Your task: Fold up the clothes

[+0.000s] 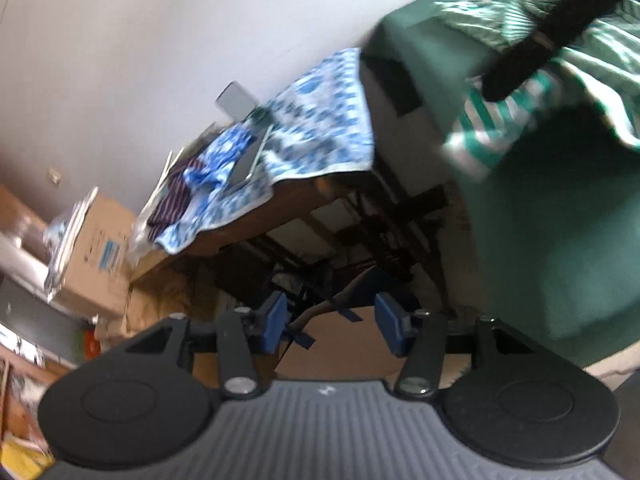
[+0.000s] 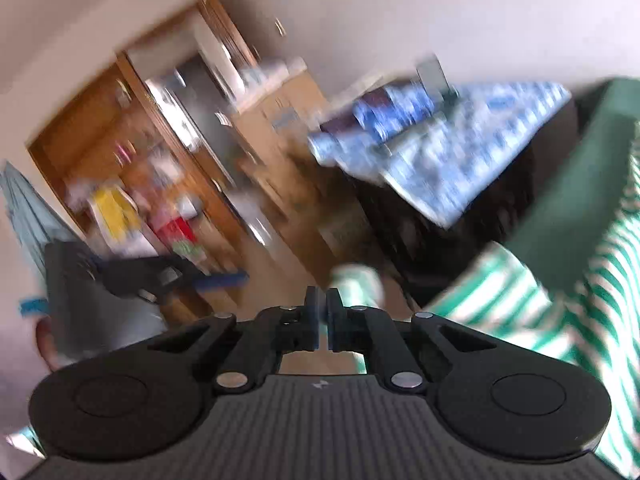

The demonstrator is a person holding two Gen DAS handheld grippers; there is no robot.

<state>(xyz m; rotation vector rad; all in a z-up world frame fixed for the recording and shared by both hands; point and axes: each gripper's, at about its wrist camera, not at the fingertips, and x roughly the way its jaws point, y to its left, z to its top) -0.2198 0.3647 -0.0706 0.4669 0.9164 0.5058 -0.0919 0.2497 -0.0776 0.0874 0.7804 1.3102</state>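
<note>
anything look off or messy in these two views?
Nothing damaged or spilled. The green-and-white striped garment lies rumpled on the green-covered surface, one end hanging off its edge. A heap of clothes sits untidy on the blue patterned cloth. Both views are motion-blurred.

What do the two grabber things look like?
Both look alike. The left gripper and the right gripper each have black arms with silver bolts, blue finger pads, two round black discs and a ribbed grey body with a small white mark.
</note>
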